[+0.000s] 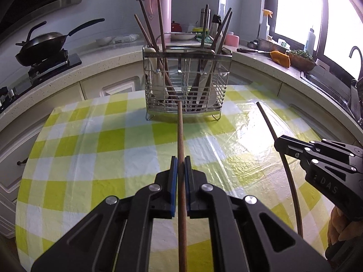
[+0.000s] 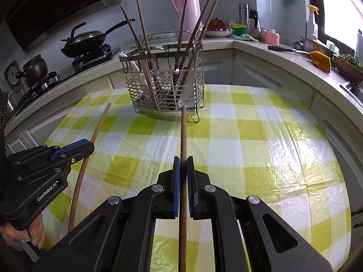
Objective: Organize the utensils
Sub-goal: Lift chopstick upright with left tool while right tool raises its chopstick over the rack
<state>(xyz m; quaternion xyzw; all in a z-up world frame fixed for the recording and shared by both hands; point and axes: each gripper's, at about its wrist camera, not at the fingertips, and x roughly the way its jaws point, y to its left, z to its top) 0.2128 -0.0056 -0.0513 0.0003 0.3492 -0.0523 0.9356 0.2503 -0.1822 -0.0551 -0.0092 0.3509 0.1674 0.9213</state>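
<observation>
A metal wire utensil rack (image 1: 158,104) (image 2: 140,95) stands at the far side of the green-and-white checked table (image 1: 90,147) (image 2: 249,147), holding several brown chopsticks and other utensils upright. My left gripper (image 1: 180,161) (image 2: 91,146) is shut on a brown chopstick (image 1: 180,131) (image 2: 99,124) that points toward the rack, lifted off the cloth. My right gripper (image 2: 183,159) (image 1: 278,144) is shut on a second brown chopstick (image 2: 183,131) (image 1: 268,122), also aimed at the rack. The two grippers sit side by side, a little apart. A hand shows behind each gripper.
A pink thermos (image 1: 158,6) (image 2: 183,6) stands on the counter behind the rack. A black wok (image 1: 43,43) (image 2: 84,40) sits on the stove at left. Bottles, a basket and an orange cloth (image 1: 280,57) line the right counter near the sink.
</observation>
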